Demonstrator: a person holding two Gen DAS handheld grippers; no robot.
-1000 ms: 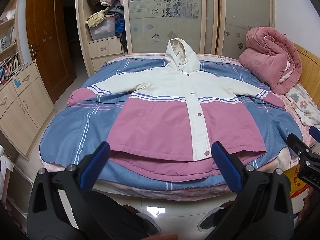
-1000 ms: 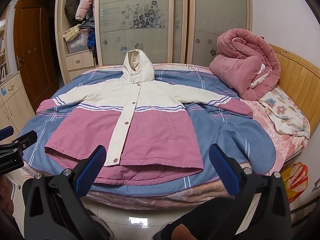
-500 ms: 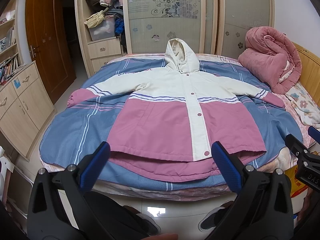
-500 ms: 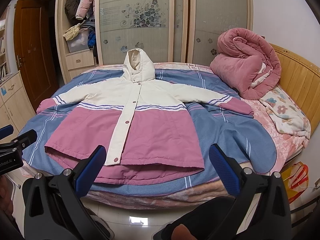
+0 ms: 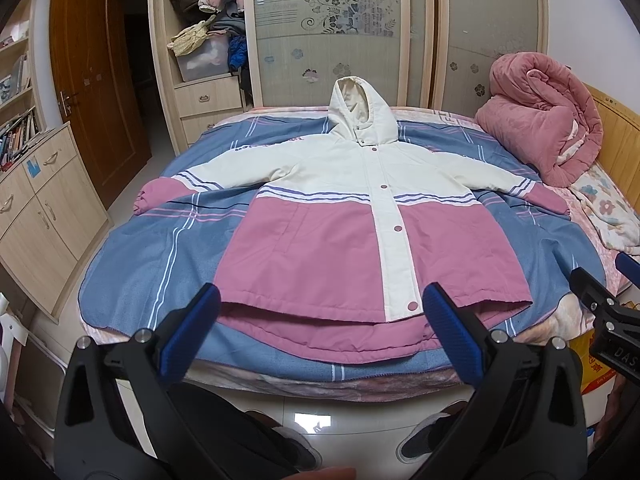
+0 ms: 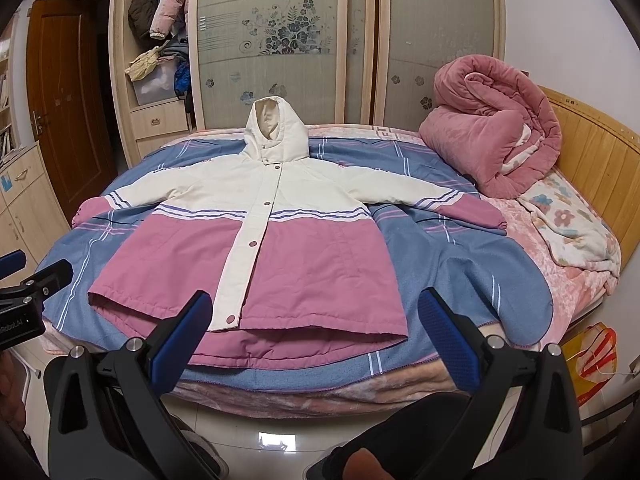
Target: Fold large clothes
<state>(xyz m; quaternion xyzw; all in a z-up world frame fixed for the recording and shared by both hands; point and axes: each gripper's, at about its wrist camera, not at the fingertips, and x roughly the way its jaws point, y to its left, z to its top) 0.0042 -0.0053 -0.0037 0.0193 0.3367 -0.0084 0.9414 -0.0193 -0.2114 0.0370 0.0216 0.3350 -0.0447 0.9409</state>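
A padded hooded coat (image 5: 360, 240) lies face up and spread flat on the bed (image 5: 132, 276), hood toward the wardrobe and hem toward the foot. Its upper half and hood (image 6: 276, 132) are cream, the lower half dusty pink, with thin purple stripes where the colours meet and again near the pink cuffs. A cream placket runs down the front, closed with round pink snaps. Both sleeves reach out sideways. The back hem shows below the front one as a longer pink band.

Under it is a fleecy blue blanket (image 6: 452, 264) with pale crossing stripes, laid over a pink floral sheet. A rolled, quilted pink duvet (image 6: 492, 136) sits bundled by the slatted wooden headboard (image 6: 588, 152). Behind stands a wardrobe (image 5: 340, 32) with frosted, flower-patterned sliding doors and an open section stuffed with clothes.

The left hand-held gripper (image 5: 320, 312) is held before the foot of the bed, its blue ribbed pads wide apart and gripping nothing. The right hand-held gripper (image 6: 316, 312) is likewise spread, clear of the coat.
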